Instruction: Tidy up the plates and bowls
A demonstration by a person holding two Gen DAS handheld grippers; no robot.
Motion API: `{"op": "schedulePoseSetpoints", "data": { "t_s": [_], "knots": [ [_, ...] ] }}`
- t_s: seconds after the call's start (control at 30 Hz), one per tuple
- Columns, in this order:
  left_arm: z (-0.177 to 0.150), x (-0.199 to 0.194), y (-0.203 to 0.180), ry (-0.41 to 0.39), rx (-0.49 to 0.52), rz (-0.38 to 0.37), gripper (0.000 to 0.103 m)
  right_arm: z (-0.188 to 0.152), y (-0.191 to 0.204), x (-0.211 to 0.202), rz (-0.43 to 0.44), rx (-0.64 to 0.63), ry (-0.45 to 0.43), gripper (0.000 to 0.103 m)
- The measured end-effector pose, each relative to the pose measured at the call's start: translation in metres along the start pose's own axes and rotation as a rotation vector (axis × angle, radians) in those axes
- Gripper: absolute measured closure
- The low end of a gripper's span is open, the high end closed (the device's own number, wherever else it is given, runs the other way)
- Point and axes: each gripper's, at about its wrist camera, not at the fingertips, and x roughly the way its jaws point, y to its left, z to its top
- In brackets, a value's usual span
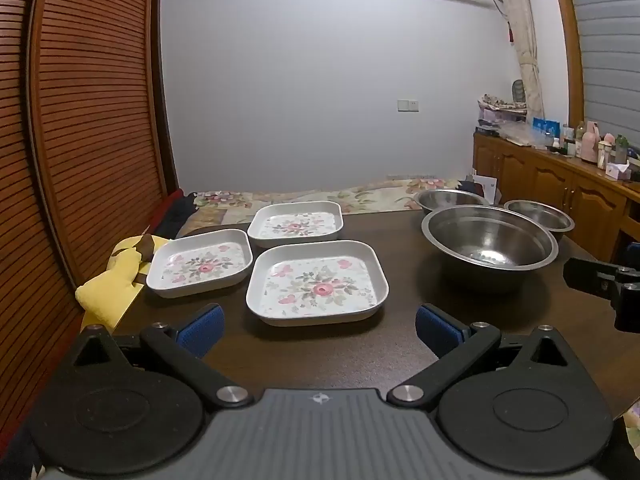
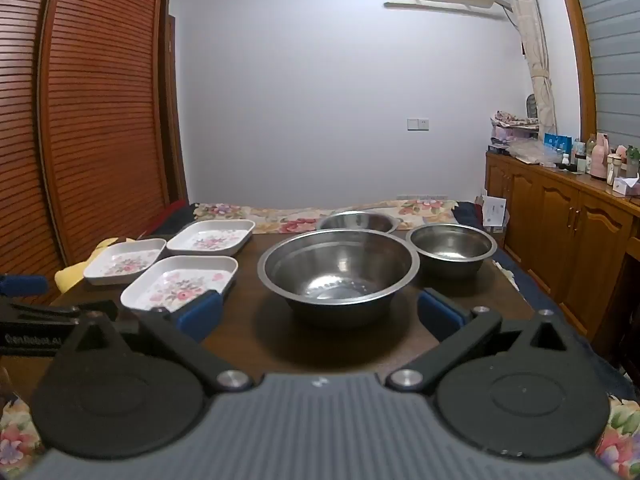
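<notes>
Both the left gripper (image 1: 318, 326) and right gripper (image 2: 320, 312) are wide open and empty; the plates (image 1: 317, 282) look light but breakable, the bowls (image 2: 338, 276) hard and slippery, so grab the rims.

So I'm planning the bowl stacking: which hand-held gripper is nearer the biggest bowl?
Right. The right hand-held gripper faces the biggest bowl straight on; the left one faces a plate, bowl off to its right.

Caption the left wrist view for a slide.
Open left gripper faces three floral plates and three steel bowls on a dark table.
</notes>
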Motion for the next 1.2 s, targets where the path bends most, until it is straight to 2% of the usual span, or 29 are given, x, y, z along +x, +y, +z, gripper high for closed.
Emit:
{"op": "schedulePoseSetpoints", "data": {
  "t_s": [1.2],
  "knots": [
    [0.0017, -0.0043, -0.0010, -0.012, 0.010, 0.002, 0.000, -0.0013, -0.0079, -0.0005, -0.016, 0.031, 0.000, 0.000]
  ]
}}
